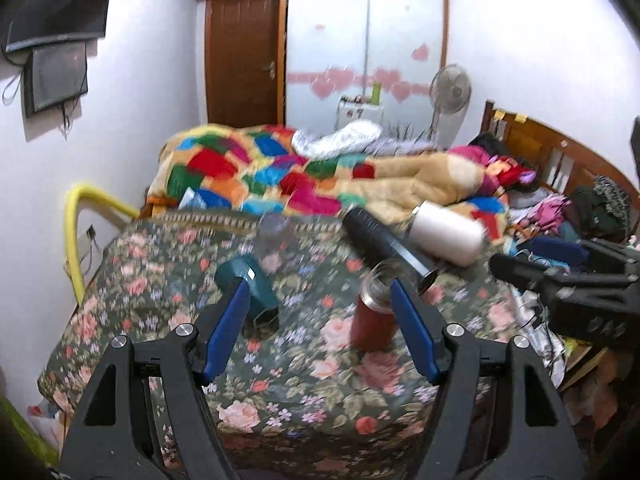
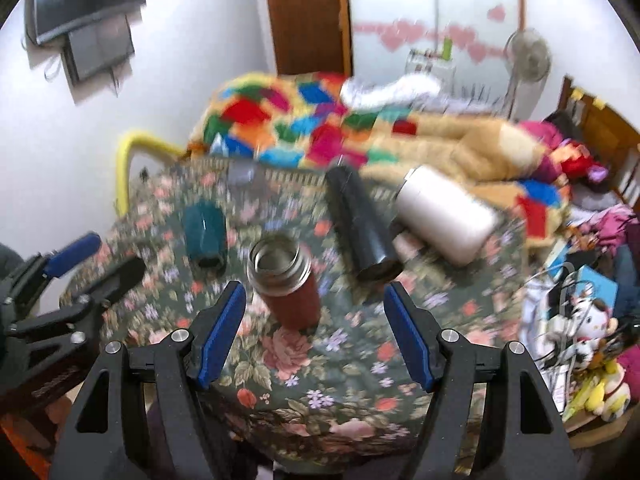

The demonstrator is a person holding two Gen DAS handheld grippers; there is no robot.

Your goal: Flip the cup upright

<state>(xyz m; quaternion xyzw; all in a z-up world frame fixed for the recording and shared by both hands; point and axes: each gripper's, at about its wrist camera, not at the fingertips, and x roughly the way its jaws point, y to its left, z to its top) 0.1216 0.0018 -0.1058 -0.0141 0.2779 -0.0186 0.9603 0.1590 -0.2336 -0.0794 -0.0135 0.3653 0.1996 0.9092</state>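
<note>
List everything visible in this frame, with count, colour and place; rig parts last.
Red flask: 1, red with steel mouth, upright, table centre front.
Teal cup: 1, teal, lying, table left.
Black flask: 1, black, lying, right of centre.
White flask: 1, white, lying, far right.
Clear cup: 1, blurred, table's far edge.
Tablecloth: 1, green floral.
Blanket: 1, multicoloured, behind on bed.
Fan: 1, white, back.
Left tongs: open.
Right tongs: open.
</note>
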